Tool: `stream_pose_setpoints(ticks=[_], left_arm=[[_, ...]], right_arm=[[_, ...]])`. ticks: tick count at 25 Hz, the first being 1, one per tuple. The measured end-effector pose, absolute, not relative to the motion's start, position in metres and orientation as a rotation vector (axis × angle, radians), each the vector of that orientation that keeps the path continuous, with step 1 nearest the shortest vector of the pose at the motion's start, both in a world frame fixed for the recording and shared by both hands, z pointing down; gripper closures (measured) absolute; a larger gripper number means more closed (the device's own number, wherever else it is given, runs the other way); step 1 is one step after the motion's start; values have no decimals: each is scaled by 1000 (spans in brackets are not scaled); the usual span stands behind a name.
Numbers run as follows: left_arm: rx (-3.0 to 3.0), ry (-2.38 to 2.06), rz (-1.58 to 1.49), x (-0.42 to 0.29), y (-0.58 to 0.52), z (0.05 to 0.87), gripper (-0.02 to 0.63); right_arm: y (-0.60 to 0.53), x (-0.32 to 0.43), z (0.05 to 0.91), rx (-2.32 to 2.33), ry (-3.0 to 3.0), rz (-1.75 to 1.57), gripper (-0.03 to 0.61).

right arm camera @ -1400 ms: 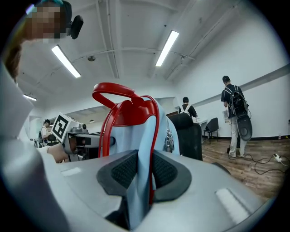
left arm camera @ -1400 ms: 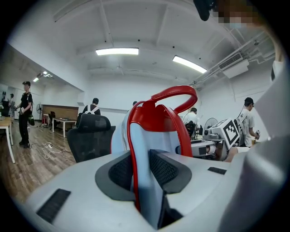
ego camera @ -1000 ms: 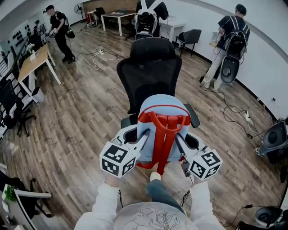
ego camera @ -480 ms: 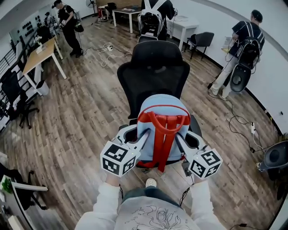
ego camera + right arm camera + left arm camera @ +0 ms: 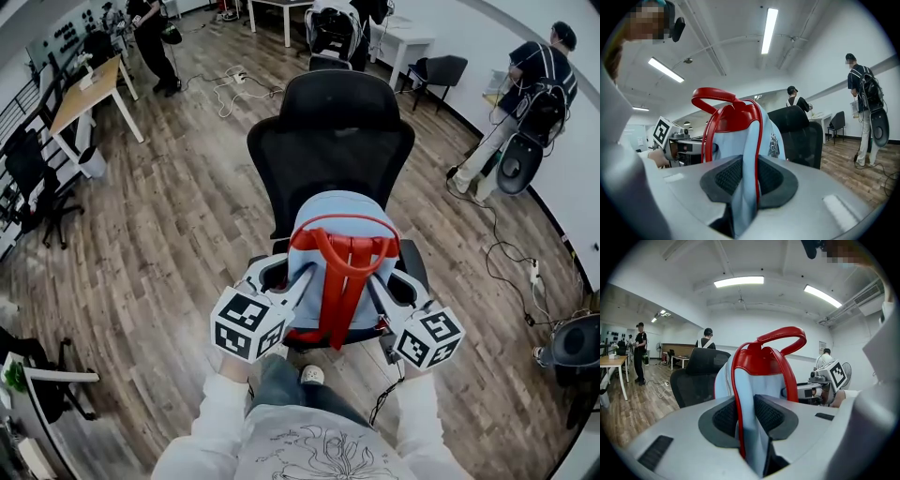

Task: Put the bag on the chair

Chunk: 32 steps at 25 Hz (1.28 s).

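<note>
Left gripper point(image 5: 300, 279) and right gripper point(image 5: 374, 283) reach forward side by side, jaws clamped.

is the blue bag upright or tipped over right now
Upright. The light blue fabric backpack with red straps has its red top handle uppermost; left tongs and right tongs pinch its sides.

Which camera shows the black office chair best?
The head view: it shows the black office chair from above, whole backrest clear, seat mostly hidden by the blue bag. The left gripper view and right gripper view each catch only part of the backrest behind the bag.
</note>
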State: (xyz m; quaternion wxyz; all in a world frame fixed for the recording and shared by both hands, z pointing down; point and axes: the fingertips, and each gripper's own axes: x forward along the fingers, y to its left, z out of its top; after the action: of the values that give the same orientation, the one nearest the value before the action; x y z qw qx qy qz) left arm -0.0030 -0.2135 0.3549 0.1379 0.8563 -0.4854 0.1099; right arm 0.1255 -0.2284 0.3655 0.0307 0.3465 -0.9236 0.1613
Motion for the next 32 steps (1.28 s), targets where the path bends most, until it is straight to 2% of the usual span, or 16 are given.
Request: stream_pose_setpoints(ticks=[16, 32], left_arm=[[2413, -1163, 501, -42, -301, 456, 512], [2358, -880, 741, -13, -368, 584, 515]], right_arm=[[-305, 88, 467, 1150, -2625, 663, 486], [-352, 115, 594, 1233, -2339, 875, 486]])
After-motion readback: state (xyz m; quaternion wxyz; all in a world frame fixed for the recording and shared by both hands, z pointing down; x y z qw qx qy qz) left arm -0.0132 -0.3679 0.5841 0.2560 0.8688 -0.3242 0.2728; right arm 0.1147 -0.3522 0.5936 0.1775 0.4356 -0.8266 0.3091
